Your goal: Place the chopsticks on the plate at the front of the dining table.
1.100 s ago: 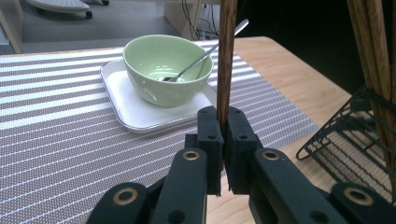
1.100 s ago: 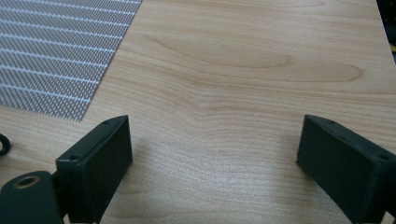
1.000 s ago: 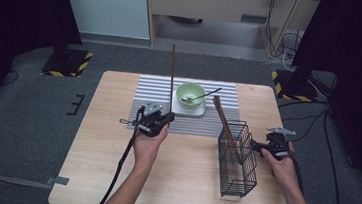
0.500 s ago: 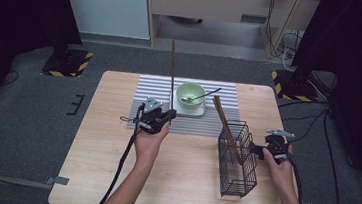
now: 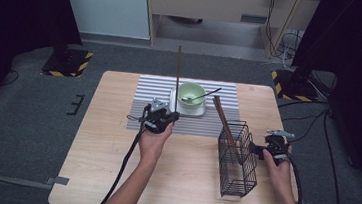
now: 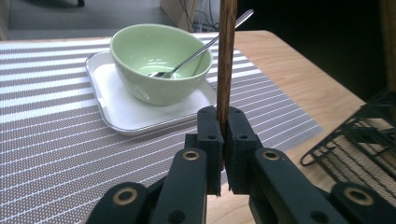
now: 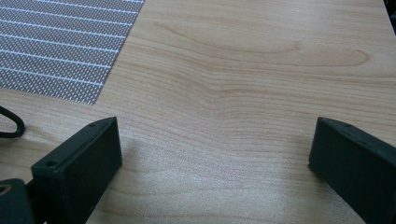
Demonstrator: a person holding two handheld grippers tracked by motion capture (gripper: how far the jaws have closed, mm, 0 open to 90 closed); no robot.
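Left gripper (image 5: pixel 170 117) is clamped on a dark wooden chopstick (image 5: pixel 176 81), holding it upright over the near edge of the striped placemat (image 5: pixel 150 86). In the left gripper view the chopstick (image 6: pixel 226 60) rises straight up from between the two black jaws, pads tight against both sides.

Right gripper (image 5: pixel 257 149) sits just beside the right wall of the black wire basket (image 5: pixel 237 160), jaws spread wide with nothing between them. In the right gripper view they frame bare wooden table (image 7: pixel 243 79), with a corner of the placemat (image 7: pixel 60 51) at upper left.

Containers:
- Wire basket stands upright on the table's right half, right of the placemat. More brown chopsticks (image 5: pixel 221 117) lean inside it, tips sticking out the top toward the bowl. Exact count hard to tell.
- Green bowl (image 5: pixel 191 94) sits on a white square plate (image 5: pixel 178 109) at the centre of the placemat. A metal spoon (image 5: pixel 200 96) rests in the bowl, handle over the right rim. Left gripper view shows the bowl (image 6: pixel 159 60) otherwise bare inside.

Held chopstick is just left of the plate, well apart from the basket.
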